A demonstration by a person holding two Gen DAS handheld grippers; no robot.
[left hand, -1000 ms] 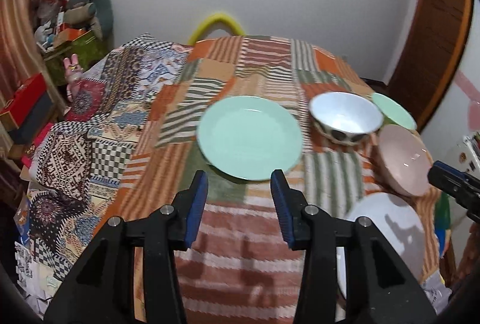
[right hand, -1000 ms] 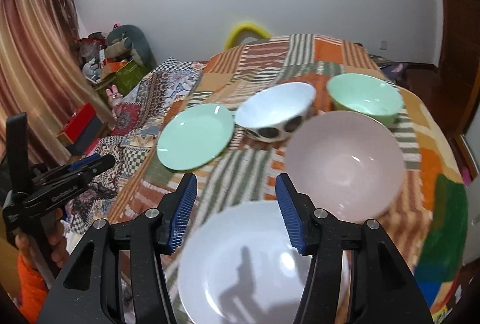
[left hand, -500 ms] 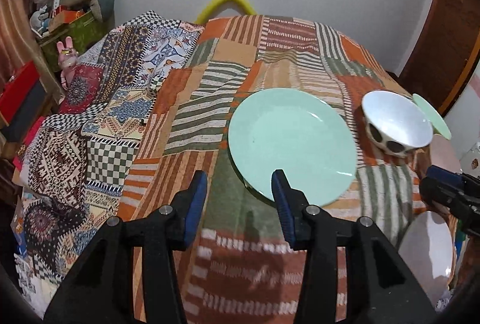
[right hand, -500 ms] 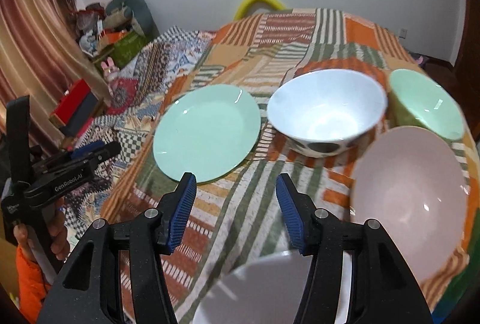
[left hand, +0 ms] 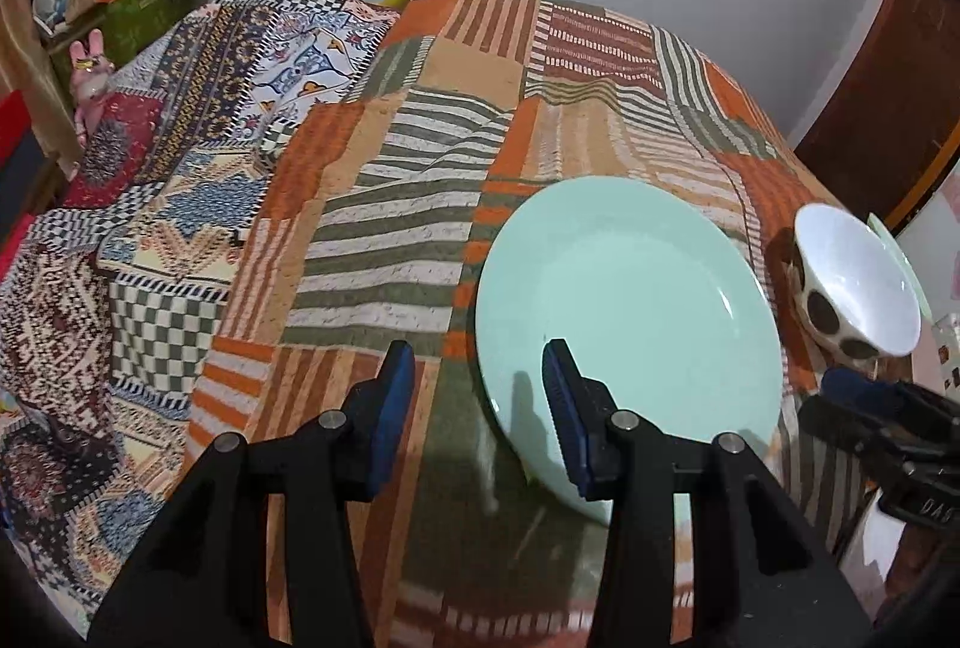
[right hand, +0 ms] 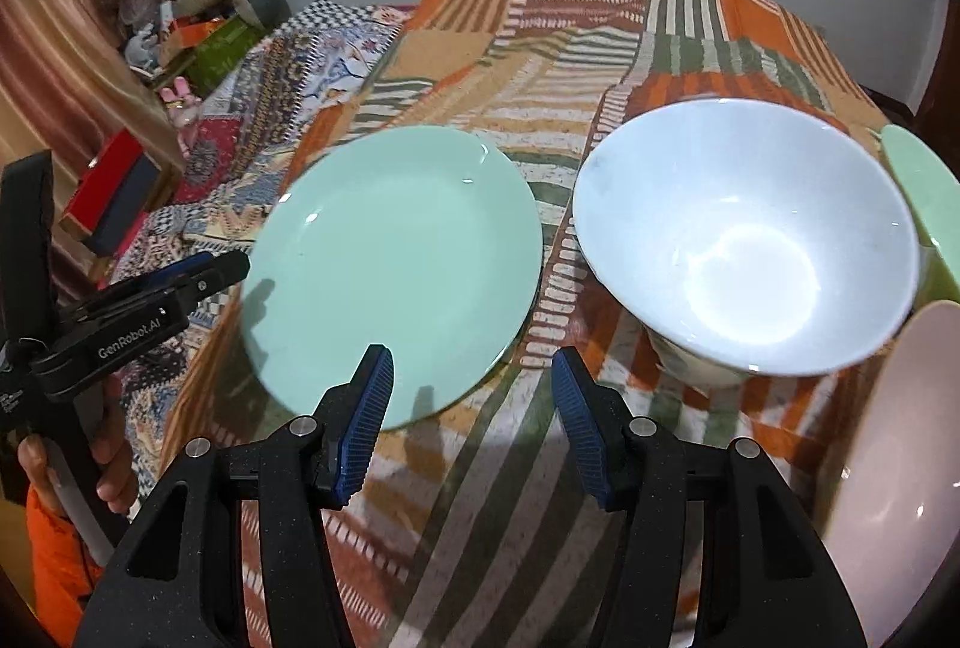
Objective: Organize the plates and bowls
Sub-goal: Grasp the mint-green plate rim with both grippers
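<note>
- Both your grippers have dropped lower and pushed in toward the table since a second ago; the green plate (left hand: 630, 300) now fills much more of each view, and the white plate that lay nearest you has slid out of both.
- Your left gripper (left hand: 478, 396) has its fingers apart with nothing between them; its right finger (left hand: 564, 408) overlaps the plate's near-left rim in the view, but contact cannot be told.
- Your right gripper (right hand: 471, 408) also has its fingers apart and empty, over the striped cloth (right hand: 510, 468) just off the plate's near edge, between the plate and the white bowl (right hand: 744, 234).
- Green plate lies flat on the cloth, left of the white bowl, close but apart.
- White bowl stands upright; dark spots show on its outer wall in the left view.
- Pink bowl (right hand: 888, 462) sits at the right edge, nearest you; a green bowl (right hand: 924, 192) sits behind it, beside the white one.
- Your hand (right hand: 78, 474) in an orange sleeve (right hand: 54, 564) holds the left gripper at far left.
</note>
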